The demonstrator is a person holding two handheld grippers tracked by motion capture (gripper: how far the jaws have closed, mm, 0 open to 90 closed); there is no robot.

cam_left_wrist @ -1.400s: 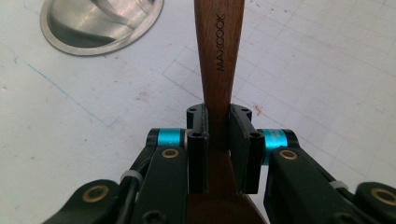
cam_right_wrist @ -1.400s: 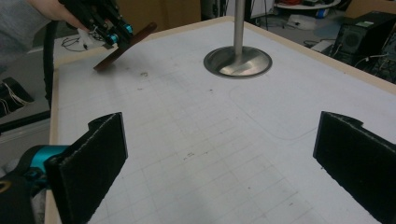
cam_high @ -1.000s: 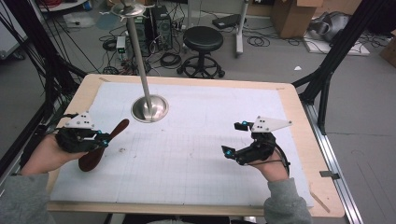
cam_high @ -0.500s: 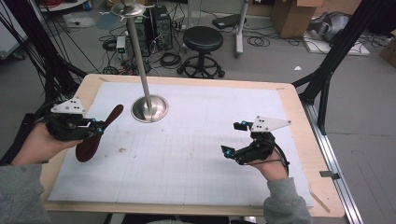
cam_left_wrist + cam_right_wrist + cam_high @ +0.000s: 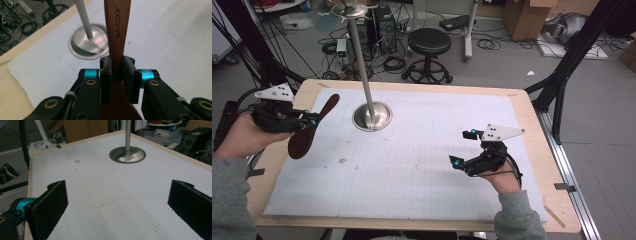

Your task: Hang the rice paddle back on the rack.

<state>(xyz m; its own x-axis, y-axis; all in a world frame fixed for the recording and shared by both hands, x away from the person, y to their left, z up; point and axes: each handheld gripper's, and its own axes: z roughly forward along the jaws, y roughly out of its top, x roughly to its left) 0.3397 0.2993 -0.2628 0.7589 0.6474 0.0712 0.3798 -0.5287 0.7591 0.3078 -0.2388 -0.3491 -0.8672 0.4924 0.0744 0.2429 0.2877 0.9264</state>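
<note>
On the white gridded mat (image 5: 412,170) of the wooden table, the left gripper (image 5: 309,120) clamps a dark brown wooden spatula (image 5: 312,127) aloft beside the polished metal stand (image 5: 372,115), the right gripper (image 5: 464,147) idles with jaws apart, so next likely comes carrying the spatula to the stand.

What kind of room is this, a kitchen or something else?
Probably a lab or workshop, not a kitchen: a gridded work table, loose cables and a computer tower on the floor, cardboard boxes behind.
</note>
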